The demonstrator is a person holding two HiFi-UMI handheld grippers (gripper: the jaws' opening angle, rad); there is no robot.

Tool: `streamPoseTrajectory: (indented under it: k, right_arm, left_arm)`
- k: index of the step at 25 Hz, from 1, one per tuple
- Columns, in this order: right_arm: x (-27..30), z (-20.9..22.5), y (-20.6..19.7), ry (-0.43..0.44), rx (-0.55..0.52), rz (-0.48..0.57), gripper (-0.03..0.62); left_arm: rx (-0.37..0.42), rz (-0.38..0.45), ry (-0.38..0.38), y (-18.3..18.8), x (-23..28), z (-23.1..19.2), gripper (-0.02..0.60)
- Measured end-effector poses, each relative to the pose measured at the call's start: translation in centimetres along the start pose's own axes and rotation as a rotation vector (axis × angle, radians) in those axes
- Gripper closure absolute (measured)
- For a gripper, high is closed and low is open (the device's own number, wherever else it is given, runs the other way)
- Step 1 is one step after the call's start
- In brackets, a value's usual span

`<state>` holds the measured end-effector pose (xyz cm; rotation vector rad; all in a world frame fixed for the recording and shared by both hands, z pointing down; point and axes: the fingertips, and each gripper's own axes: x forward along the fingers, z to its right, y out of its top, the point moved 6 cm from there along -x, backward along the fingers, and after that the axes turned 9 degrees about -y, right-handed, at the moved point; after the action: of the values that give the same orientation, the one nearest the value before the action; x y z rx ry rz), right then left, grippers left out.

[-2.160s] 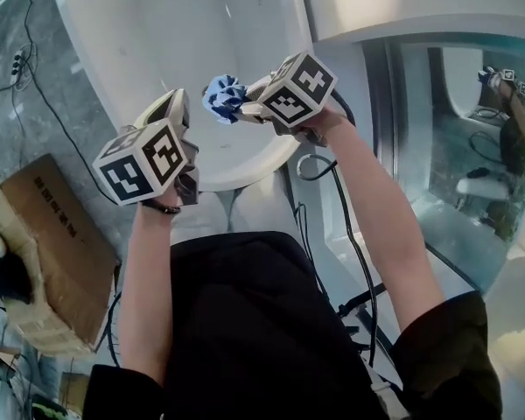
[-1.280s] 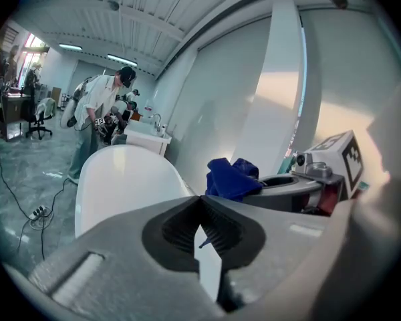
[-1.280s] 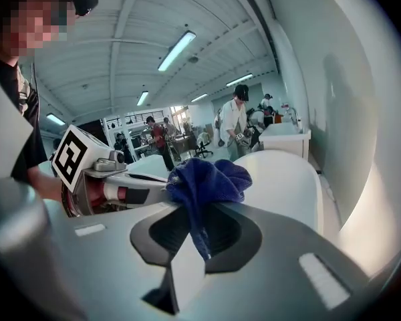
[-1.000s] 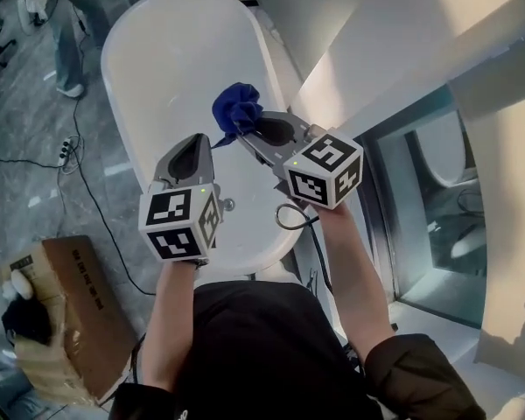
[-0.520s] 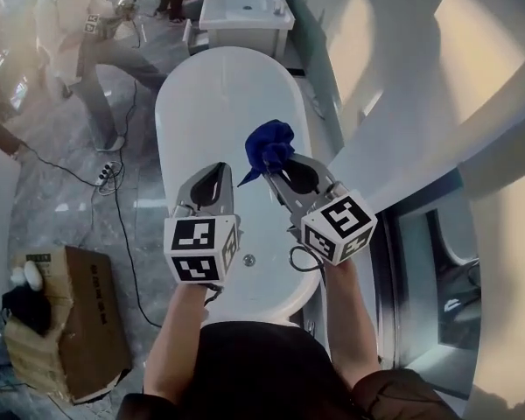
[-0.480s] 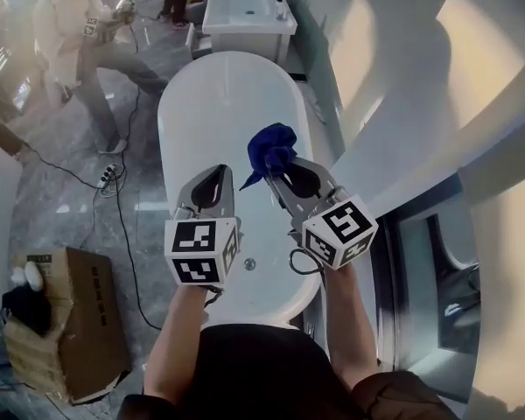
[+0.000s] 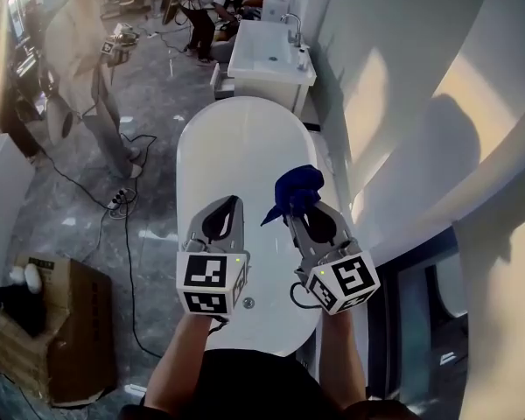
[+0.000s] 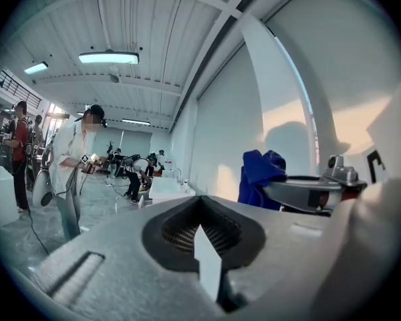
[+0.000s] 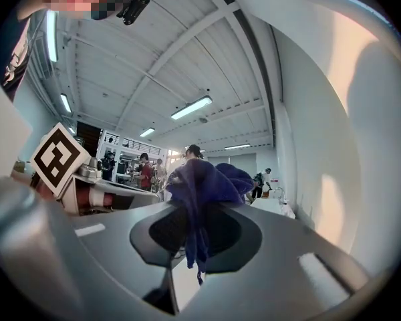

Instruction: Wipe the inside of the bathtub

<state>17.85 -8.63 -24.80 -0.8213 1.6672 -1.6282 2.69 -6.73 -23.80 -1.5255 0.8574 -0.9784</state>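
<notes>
The wipe has not begun, by my reading: the right gripper (image 7: 299,219) is clenched on a bunched blue cloth (image 7: 296,189), held in the air over the near half of the white bathtub (image 7: 232,143) and not touching it; the left gripper (image 7: 227,206) is closed on nothing, just beside. The next move calls for lowering the cloth onto the tub's inner wall and pressing it flat. The basin offers free room along its length; the wall (image 7: 394,103) runs close along its right rim; a sink (image 7: 271,59) stands at the far end; a cardboard box (image 7: 52,348) sits on the floor at left.
</notes>
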Motion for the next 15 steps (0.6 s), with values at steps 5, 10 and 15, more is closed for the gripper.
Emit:
streamPoseTrajectory:
  k: [5, 10, 15]
  right_arm:
    - [-0.5, 0.3, 0.6, -0.072, 0.001, 0.033, 0.536]
    - [-1.0, -0.2, 1.0, -0.153, -0.031, 0.060, 0.536]
    - [-0.8, -0.1, 0.3, -0.160, -0.015, 0.053, 0.536]
  left_arm:
    - [0.035, 0.051, 0.045, 1.4, -0.1, 0.4, 0.577]
    - [0.105, 0.085, 0.058, 1.6, -1.0, 1.0, 0.577]
    - [0.110, 0.092, 0.065, 1.0, -1.0, 1.0, 0.577]
